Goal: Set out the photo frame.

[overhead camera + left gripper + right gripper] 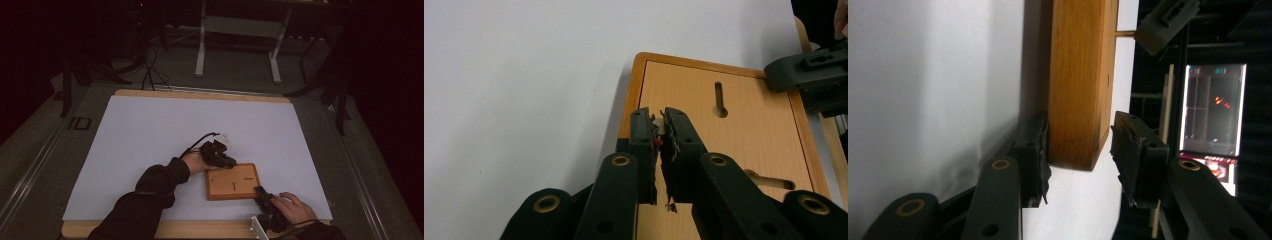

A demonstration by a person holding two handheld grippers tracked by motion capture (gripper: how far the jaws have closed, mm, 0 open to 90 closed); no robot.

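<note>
High view: wooden box (233,181) flat on the white sheet (150,135) near the front edge of the table (200,94), slotted lid up. Left gripper (226,162) at the box's far left corner, right gripper (260,191) at its near right corner, a hand (294,207) behind it.

Left gripper view: jaws pinched together above the lid's left rim, worn pads (674,135) almost meeting, only torn scraps of padding and a red speck between them; no clear hold on the box (724,135) itself. Two slots cut in the lid, other gripper (811,75) at the far corner.

Right gripper view: jaws straddling the corner of the box (1080,85), left pad (1035,150) against the wood, right pad (1130,150) apart from it with a gap, so no grip yet.

Likely trouble: a squeeze on just the corner could twist the box or slide it across the smooth sheet, and the frayed pads may slip on lifting.
</note>
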